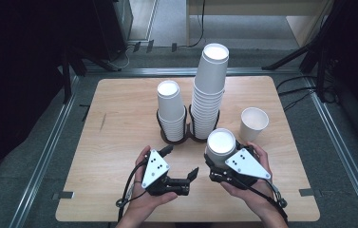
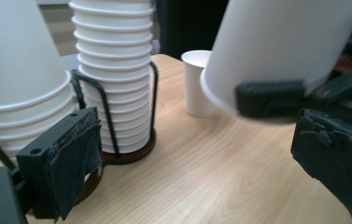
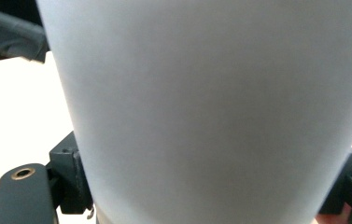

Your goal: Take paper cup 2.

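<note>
My right gripper [image 1: 220, 160] is shut on a white paper cup [image 1: 221, 144], held bottom-up and tilted just above the wooden table [image 1: 115, 152]. In the right gripper view the cup's wall [image 3: 211, 102] stands right in front of the camera between the two jaws. My left gripper [image 1: 182, 160] is open and empty to the left of that cup, and in its own view the padded jaws stand wide apart around bare wood [image 2: 206, 163], with the held cup [image 2: 276, 46] up at the right. A single upright cup [image 1: 254, 122] stands on the table at the right.
Two stacks of upturned cups sit in a black wire holder [image 1: 179, 137] mid-table: a short stack [image 1: 170, 107] and a tall stack [image 1: 210, 90]. Beyond the table's far edge are a metal rail, cables and dark stand legs.
</note>
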Available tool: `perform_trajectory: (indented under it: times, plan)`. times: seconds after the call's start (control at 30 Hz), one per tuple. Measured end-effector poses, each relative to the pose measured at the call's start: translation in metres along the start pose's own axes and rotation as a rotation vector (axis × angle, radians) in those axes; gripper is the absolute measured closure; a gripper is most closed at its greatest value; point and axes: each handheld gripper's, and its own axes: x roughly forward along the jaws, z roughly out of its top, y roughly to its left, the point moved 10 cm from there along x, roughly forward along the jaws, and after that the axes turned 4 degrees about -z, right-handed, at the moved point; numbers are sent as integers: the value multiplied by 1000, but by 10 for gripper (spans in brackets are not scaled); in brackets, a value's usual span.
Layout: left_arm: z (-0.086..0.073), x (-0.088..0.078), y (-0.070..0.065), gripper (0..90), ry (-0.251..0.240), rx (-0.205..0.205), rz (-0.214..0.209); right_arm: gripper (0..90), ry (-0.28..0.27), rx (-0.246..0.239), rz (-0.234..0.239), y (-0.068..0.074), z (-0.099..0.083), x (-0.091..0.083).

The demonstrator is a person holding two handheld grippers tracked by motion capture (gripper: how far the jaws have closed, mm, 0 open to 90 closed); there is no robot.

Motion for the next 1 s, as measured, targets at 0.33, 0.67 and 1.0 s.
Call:
perform_trajectory:
  times: [0.33,0.67,1.0]
  plan:
    - [-3,2,-18,22,3,37,-97,163,30,-45,92,32,-26,5]
    - [-1,-3,-28,41,-16,63,-189,162,12,-30,218,52,-28,1]
    - [-1,-5,-36,53,-18,90,-233,160,8,-27,333,70,-31,-3]
